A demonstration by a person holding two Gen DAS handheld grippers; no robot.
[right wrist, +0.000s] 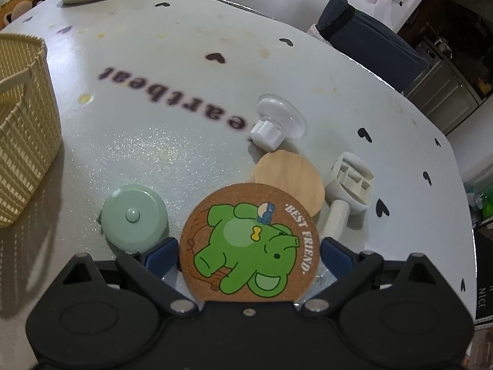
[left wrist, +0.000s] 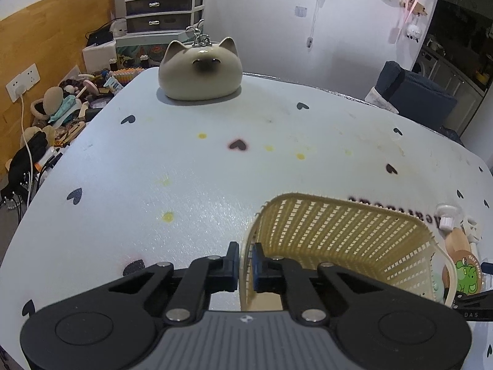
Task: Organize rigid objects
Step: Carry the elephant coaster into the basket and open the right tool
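Note:
My left gripper is shut on the near rim of a yellow woven plastic basket, which stands on the white table; the basket also shows at the left of the right wrist view. My right gripper is shut on a round cork coaster with a green elephant, held across its edges just above the table. A mint green round lid, a plain wooden disc, a white suction hook and a white scoop-like piece lie just ahead of it.
A beige cat-shaped ceramic sits at the table's far edge. The table has heart prints and yellow stains. Clutter and a drawer unit stand beyond the left edge; a dark blue chair is at the far right.

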